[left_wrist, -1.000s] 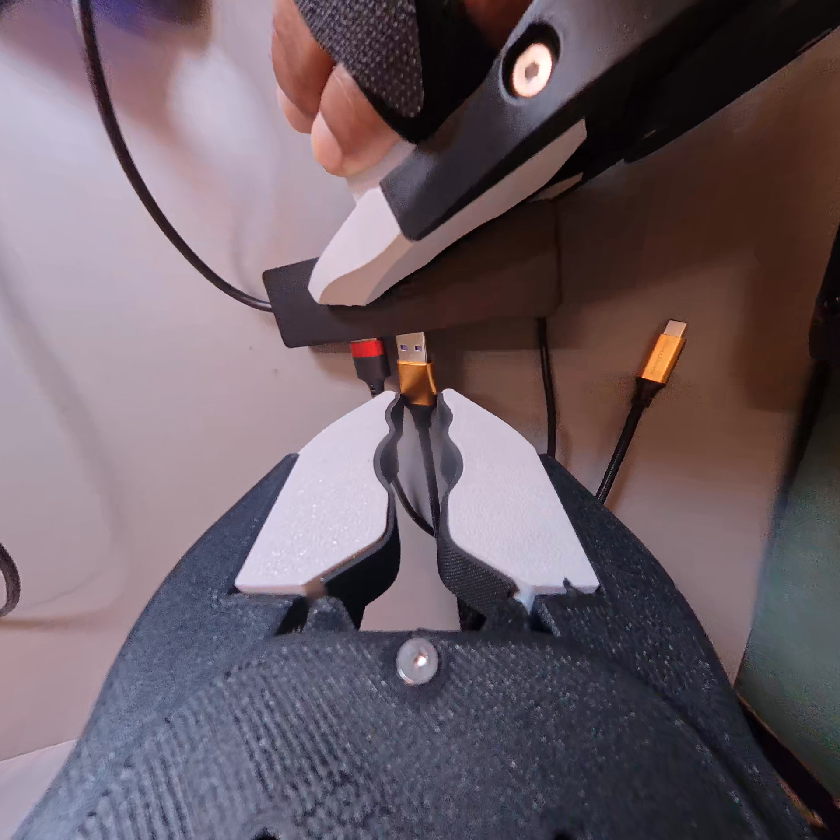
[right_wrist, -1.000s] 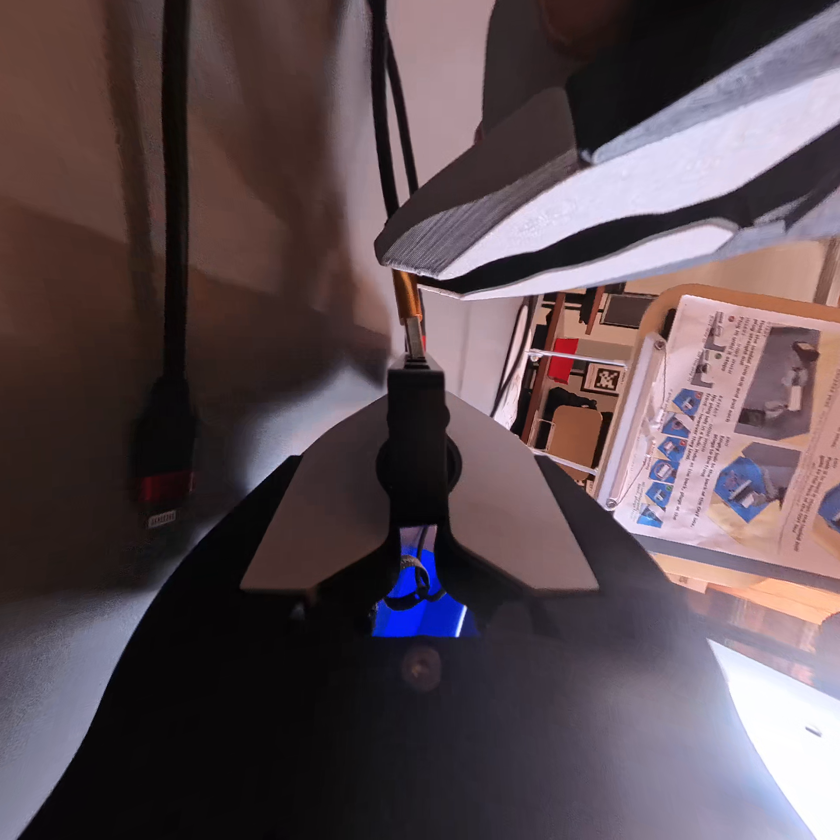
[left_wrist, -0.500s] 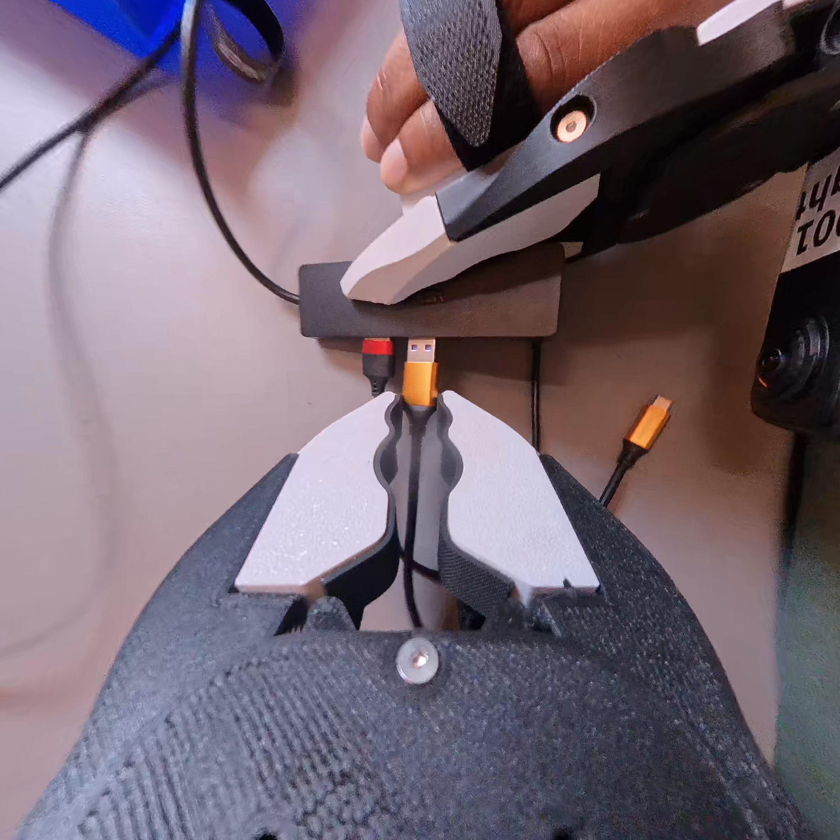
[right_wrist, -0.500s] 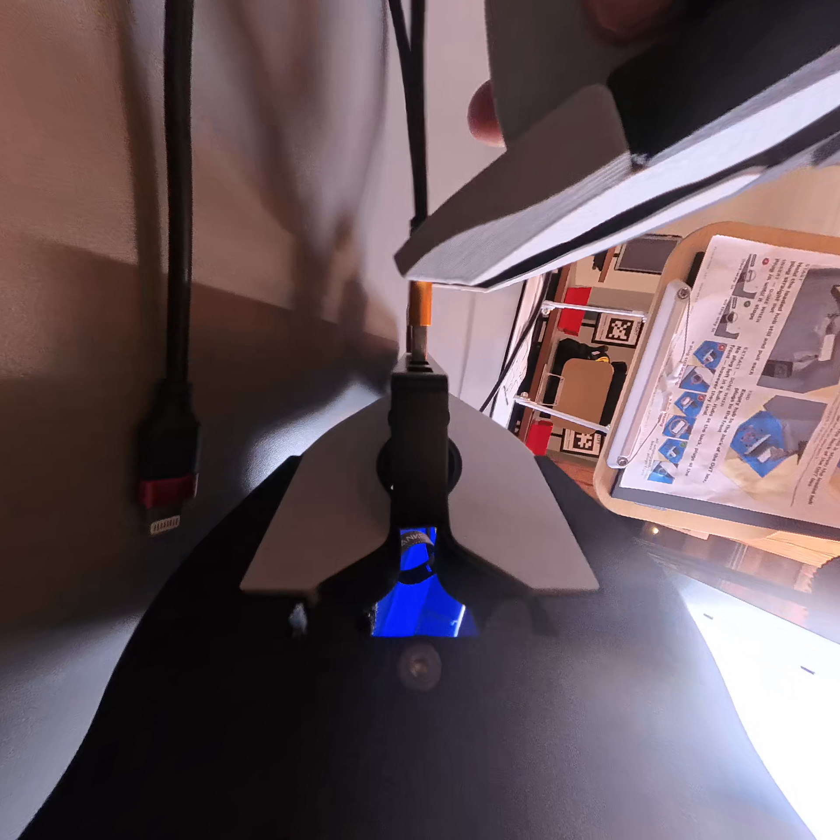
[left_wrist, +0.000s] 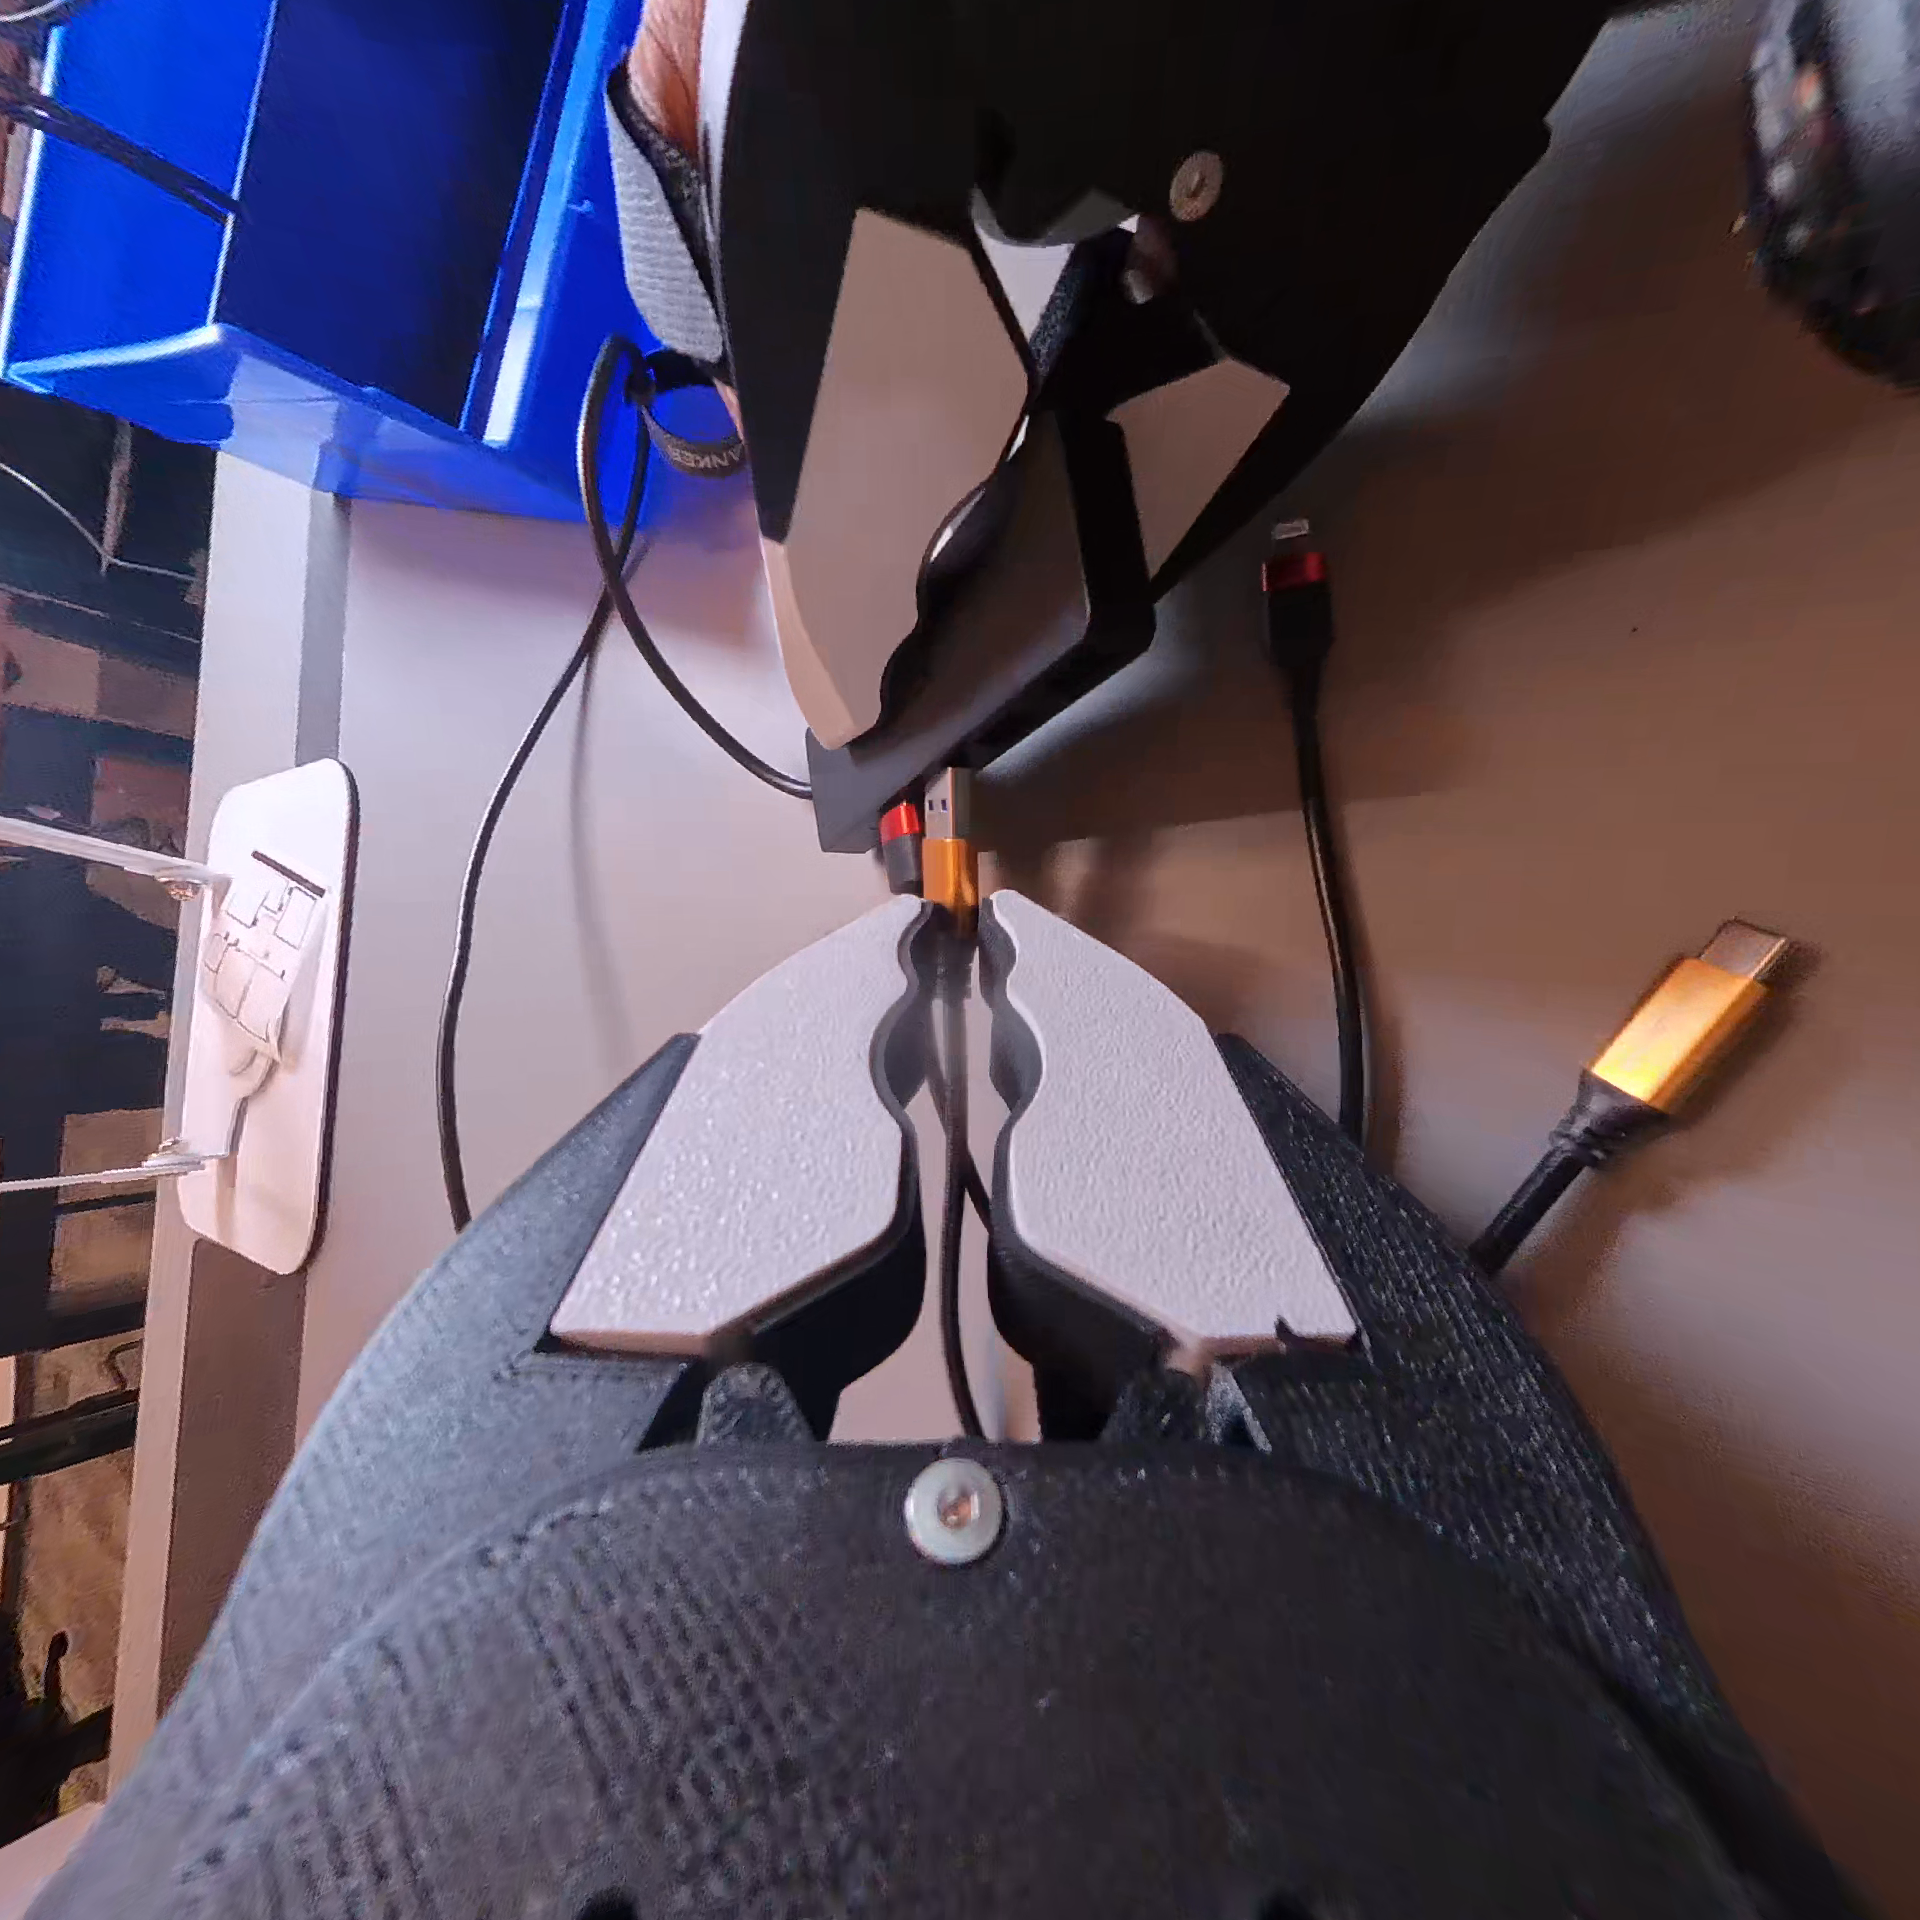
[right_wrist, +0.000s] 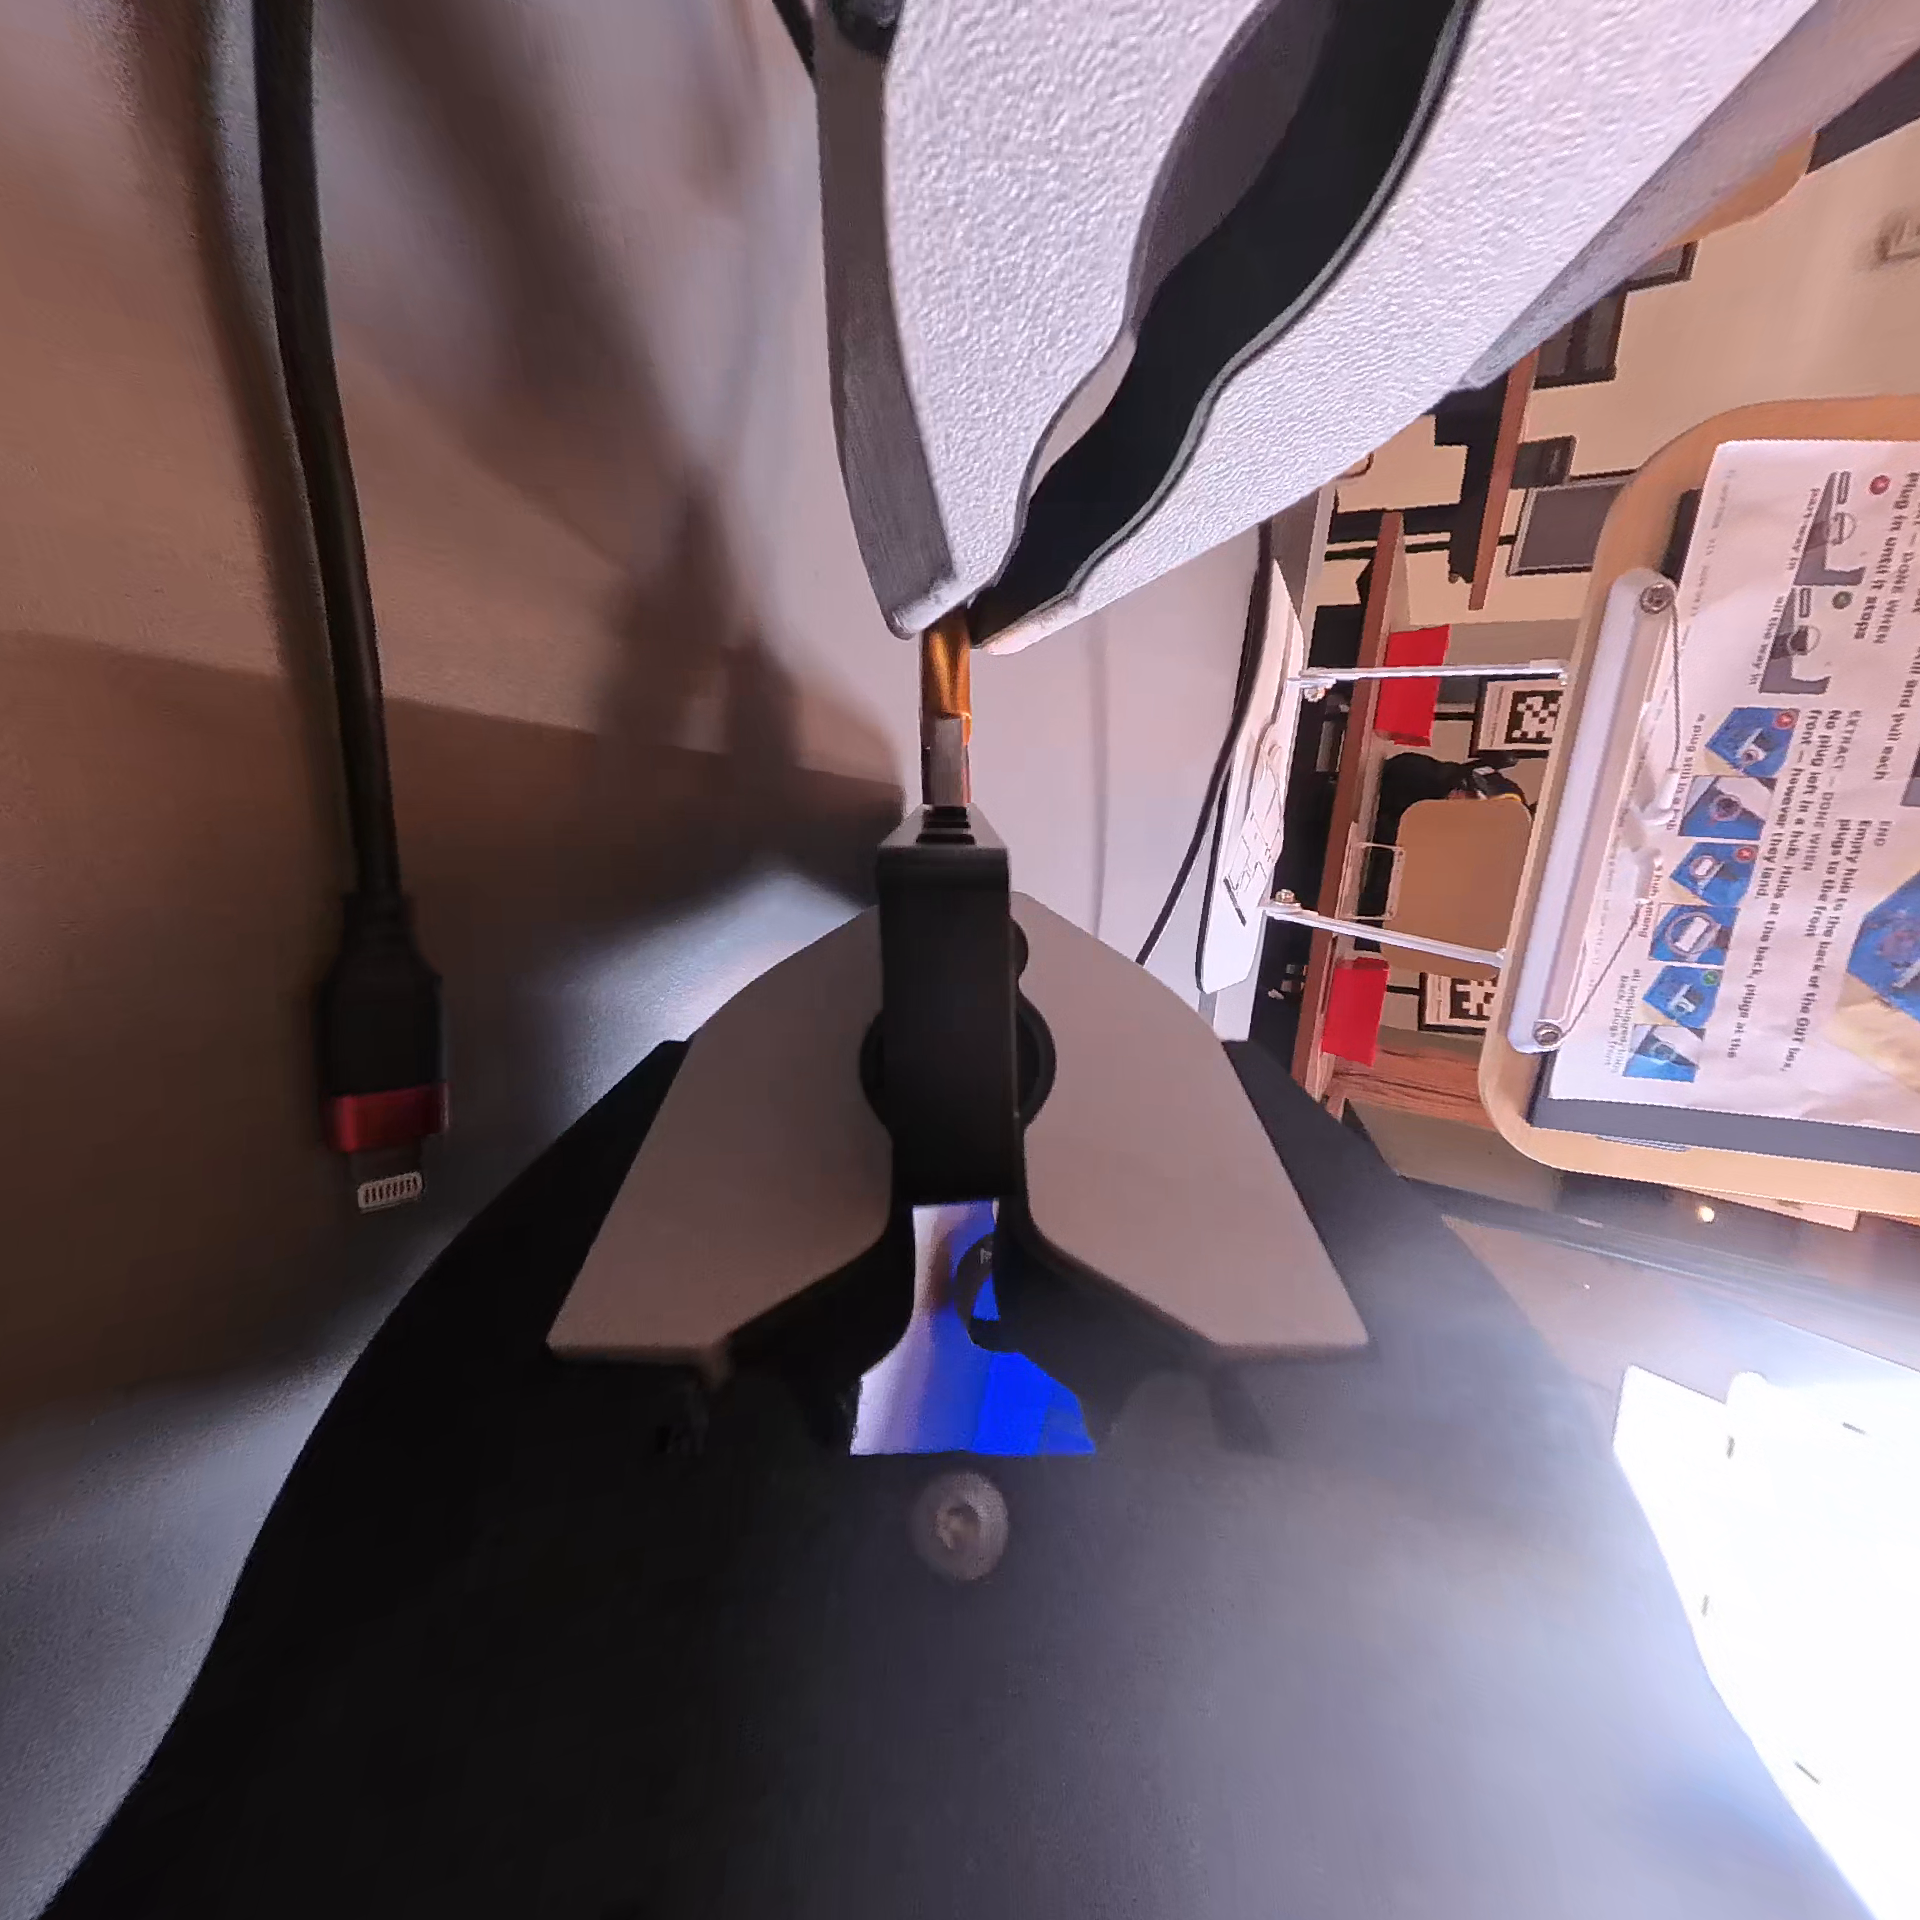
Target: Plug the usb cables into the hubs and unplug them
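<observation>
Both grippers closed, one on the orange plug, one on the hub, held together above the desk (left_wrist: 644, 914).

Left gripper (left_wrist: 954, 914): fingers (left_wrist: 769, 1122) pinched nearly shut on the orange USB plug (left_wrist: 951, 868), its black cable running back between them. The plug's metal tip is at the hub (left_wrist: 847, 795) edge, part of the metal showing; seating depth cannot be told. A red-collared plug (left_wrist: 900, 831) sits in the port just beside it. Right gripper (right_wrist: 943, 894): fingers (right_wrist: 748, 1132) clamped on the black hub body, seen edge-on, orange plug (right_wrist: 945, 675) entering from above. Loose on the desk: an orange USB-C end (left_wrist: 1683, 1023) to the right, a black cable end with red collar (right_wrist: 384, 1049) near the right gripper. Blue bin (left_wrist: 312, 229) at far left.
</observation>
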Tool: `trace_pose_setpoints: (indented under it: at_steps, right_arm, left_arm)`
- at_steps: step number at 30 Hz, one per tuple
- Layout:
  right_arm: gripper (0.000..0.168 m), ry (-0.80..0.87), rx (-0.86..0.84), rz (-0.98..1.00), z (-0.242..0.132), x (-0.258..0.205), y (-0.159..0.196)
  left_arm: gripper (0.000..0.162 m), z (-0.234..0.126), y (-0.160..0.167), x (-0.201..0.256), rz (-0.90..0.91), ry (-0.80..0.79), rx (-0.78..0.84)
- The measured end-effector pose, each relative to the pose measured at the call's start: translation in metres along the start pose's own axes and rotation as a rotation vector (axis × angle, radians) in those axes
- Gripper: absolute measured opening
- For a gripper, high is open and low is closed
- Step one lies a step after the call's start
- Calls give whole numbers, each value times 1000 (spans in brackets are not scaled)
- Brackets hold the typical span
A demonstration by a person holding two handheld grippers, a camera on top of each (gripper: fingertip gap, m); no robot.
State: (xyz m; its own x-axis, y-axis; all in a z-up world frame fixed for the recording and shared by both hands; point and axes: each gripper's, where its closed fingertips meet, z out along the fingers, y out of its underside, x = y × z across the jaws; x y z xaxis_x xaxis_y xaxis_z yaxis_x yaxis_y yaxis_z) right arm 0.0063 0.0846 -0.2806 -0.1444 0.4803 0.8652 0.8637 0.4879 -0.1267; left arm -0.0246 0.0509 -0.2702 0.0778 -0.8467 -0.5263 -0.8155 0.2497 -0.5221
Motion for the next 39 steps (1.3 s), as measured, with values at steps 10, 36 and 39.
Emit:
trace_pose_setpoints:
  at_steps: [10,36,39]
  right_arm:
    - [12,-1,-62,-5,2,0,5]
    - [13,-37,8,62,1,3,3]
    - [12,-58,23,13,-1,-2,1]
  left_arm:
    - [6,-10,-15,-3,-214,106,37]
    - [19,-38,77,-15,-655,216,-122]
    - [22,-27,72,-8,-710,258,-127]
